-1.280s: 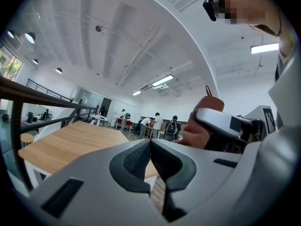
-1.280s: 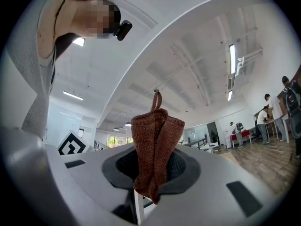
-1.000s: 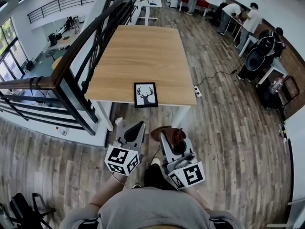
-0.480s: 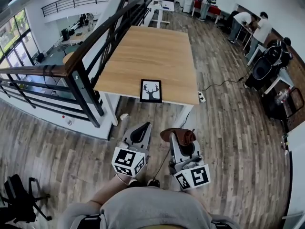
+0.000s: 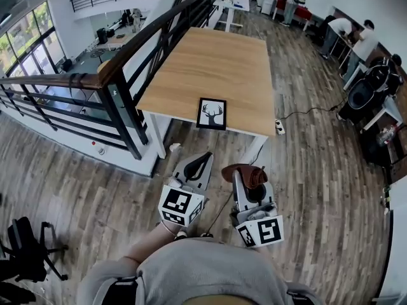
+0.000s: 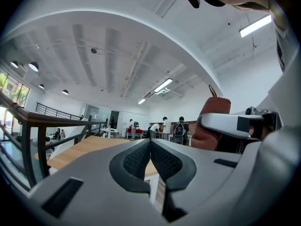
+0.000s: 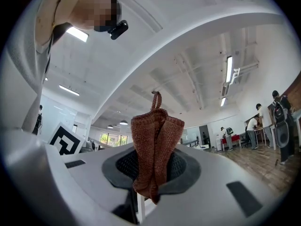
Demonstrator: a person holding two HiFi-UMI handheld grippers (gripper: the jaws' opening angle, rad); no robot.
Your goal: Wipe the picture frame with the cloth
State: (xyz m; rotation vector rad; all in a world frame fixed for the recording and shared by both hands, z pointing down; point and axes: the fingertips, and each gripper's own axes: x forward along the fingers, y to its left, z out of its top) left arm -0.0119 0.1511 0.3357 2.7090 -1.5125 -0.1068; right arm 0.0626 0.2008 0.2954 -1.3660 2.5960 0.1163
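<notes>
A black picture frame (image 5: 212, 114) with a deer-head print lies flat at the near edge of a long wooden table (image 5: 216, 62). My right gripper (image 5: 244, 172) is shut on a rust-brown knitted cloth (image 7: 155, 145), which sticks up between its jaws; the same cloth (image 5: 248, 173) shows in the head view. My left gripper (image 5: 202, 160) is shut with nothing in it, its pads pressed together (image 6: 150, 160). Both grippers hover over the floor, short of the table and below the frame in the head view.
A dark metal railing (image 5: 121, 75) runs along the table's left side above a lower floor. A power strip (image 5: 278, 127) and cable lie on the wooden floor right of the table. Several people stand at desks at the far right (image 5: 346, 33). A black chair (image 5: 25, 246) stands at the lower left.
The table and frame have shifted right and slightly up in the head view as I step closer. Both grippers have moved forward together, still shut, the cloth still in the right one.
</notes>
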